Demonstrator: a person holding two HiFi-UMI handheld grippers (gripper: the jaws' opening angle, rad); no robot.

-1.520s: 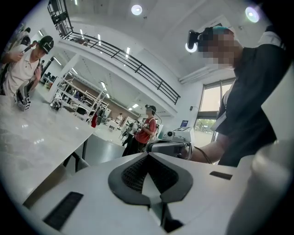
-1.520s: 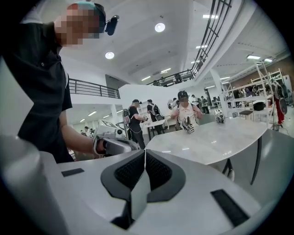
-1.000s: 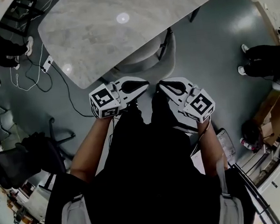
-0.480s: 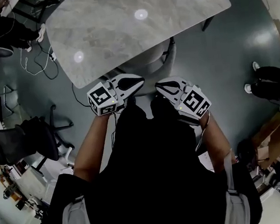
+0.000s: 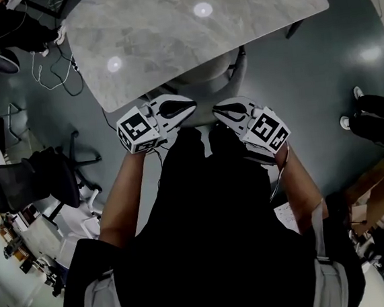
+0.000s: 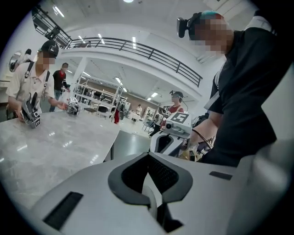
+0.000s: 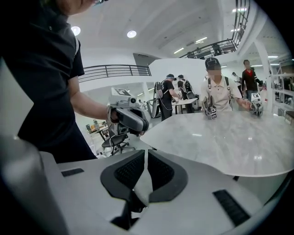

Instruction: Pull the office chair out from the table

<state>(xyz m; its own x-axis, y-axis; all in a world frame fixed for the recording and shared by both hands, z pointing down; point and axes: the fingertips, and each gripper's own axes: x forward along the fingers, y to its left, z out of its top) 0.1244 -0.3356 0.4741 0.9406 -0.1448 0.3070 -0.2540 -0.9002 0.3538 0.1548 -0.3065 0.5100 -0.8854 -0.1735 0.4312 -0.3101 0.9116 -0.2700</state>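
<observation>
Hugging table (image 5: 167, 37) edge: office chair (image 5: 221, 71).

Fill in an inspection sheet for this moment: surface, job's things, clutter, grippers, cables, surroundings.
Surface: marble table; near part bare, with lamp glare on top.
Job's things: grey office chair, tucked under the table's near edge, not yet pulled out.
Clutter: another gripper stands on the table's far end, in front of another person.
Grippers: left hand-held gripper and right hand-held gripper are both shut and grip nothing. Their tips are close together by the chair's back; contact cannot be told.
Cables: black and white leads lie on the floor left of the table.
Surroundings: black office chair, cardboard box, glossy dark floor.
</observation>
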